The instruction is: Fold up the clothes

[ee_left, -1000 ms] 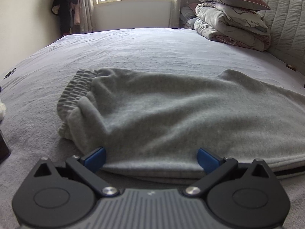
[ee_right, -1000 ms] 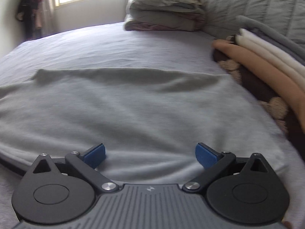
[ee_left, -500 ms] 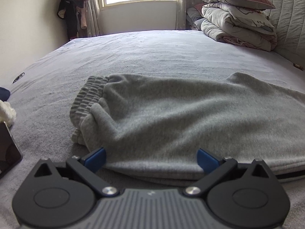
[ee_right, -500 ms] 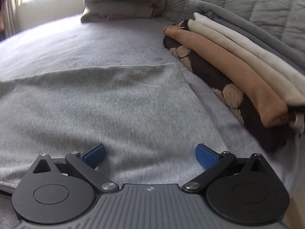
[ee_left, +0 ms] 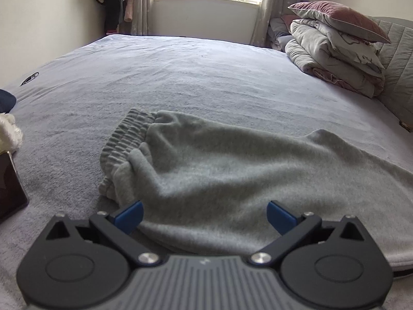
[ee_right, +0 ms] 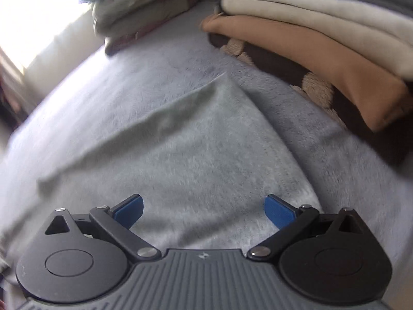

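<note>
Grey sweatpants (ee_left: 232,170) look soft matt fleece w/ ribbed cuff; bed cover (ee_left: 180,77) matt plush; fingers (ee_left: 129,213) smooth blue plastic.

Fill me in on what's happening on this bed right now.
A person is folding clothes with a handheld claw in each hand. Grey sweatpants lie flat on the bed, elastic cuffs bunched at one end. The left claw sits open near the cuff end, gripping nothing; the right claw sits open over the other end. Beside that end is a stack of folded clothes. Piled bedding sits at the far corner.
</note>
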A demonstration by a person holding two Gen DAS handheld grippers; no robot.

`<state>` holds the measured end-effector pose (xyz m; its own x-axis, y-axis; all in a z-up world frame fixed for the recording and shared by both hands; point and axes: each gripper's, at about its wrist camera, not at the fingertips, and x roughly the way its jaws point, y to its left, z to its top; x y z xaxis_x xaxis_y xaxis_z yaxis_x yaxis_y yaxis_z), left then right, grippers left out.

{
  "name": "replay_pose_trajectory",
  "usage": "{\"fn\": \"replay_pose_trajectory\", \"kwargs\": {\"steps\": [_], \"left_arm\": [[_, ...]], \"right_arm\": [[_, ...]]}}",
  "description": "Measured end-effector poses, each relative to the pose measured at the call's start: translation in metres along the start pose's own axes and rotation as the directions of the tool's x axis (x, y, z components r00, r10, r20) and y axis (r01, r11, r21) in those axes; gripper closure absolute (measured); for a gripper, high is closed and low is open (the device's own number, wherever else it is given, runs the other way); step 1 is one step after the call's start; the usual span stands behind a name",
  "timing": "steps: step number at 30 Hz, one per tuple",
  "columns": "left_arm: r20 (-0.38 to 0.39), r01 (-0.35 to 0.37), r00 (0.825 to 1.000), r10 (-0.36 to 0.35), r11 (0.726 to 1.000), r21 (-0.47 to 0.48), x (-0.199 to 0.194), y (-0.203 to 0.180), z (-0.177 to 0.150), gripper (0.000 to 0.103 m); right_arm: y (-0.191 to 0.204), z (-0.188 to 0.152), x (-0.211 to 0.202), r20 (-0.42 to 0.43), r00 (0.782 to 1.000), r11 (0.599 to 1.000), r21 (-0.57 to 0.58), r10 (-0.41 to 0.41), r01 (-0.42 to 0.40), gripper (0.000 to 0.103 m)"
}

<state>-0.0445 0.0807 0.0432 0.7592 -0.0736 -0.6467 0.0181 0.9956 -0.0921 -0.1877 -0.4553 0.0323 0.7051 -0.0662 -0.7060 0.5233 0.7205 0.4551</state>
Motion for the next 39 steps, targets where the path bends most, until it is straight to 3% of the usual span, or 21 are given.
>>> {"fn": "replay_pose_trajectory", "kwargs": {"steps": [5, 8, 12, 17, 25, 27, 31, 36, 39], "left_arm": [[-0.013, 0.032, 0.999, -0.032, 0.999, 0.009, -0.005, -0.009, 0.002, 0.000], [-0.035, 0.055, 0.998, -0.055, 0.998, -0.002, -0.005, -0.011, 0.003, 0.000], [-0.071, 0.073, 0.995, -0.074, 0.997, -0.014, -0.001, -0.015, 0.001, 0.000], [-0.110, 0.078, 0.991, -0.080, 0.997, -0.023, 0.006, -0.022, -0.002, 0.000], [-0.125, 0.086, 0.988, -0.086, 0.996, -0.006, 0.011, -0.036, -0.002, 0.000], [-0.125, 0.087, 0.988, -0.087, 0.996, -0.005, 0.012, -0.038, -0.002, 0.000], [-0.131, 0.093, 0.987, -0.092, 0.996, -0.002, 0.012, -0.041, -0.003, 0.000], [-0.135, 0.090, 0.987, -0.087, 0.996, 0.017, 0.014, -0.047, -0.005, 0.000], [-0.140, 0.100, 0.985, -0.097, 0.995, 0.017, 0.014, -0.047, -0.006, 0.000]], "right_arm": [[-0.016, -0.013, -0.022, 0.045, 0.989, 0.976, 0.159, 0.140, -0.146, 0.000], [-0.022, -0.023, -0.026, 0.029, 0.980, 0.958, 0.209, 0.197, -0.198, 0.000], [-0.030, -0.033, -0.030, -0.001, 0.980, 0.954, 0.232, 0.198, -0.192, 0.001], [-0.045, -0.035, -0.038, 0.013, 0.991, 0.963, 0.234, 0.132, -0.131, 0.004], [-0.070, -0.027, -0.051, 0.119, 0.972, 0.912, 0.337, 0.203, -0.232, 0.005], [-0.072, -0.024, -0.054, 0.129, 0.970, 0.916, 0.326, 0.204, -0.236, 0.005], [-0.081, -0.020, -0.075, 0.229, 0.963, 0.925, 0.314, 0.146, -0.215, 0.005], [-0.061, -0.024, -0.067, 0.140, 0.979, 0.969, 0.180, 0.147, -0.171, 0.009], [-0.045, -0.025, -0.073, 0.132, 0.991, 1.000, 0.007, 0.007, -0.008, 0.027]]}}
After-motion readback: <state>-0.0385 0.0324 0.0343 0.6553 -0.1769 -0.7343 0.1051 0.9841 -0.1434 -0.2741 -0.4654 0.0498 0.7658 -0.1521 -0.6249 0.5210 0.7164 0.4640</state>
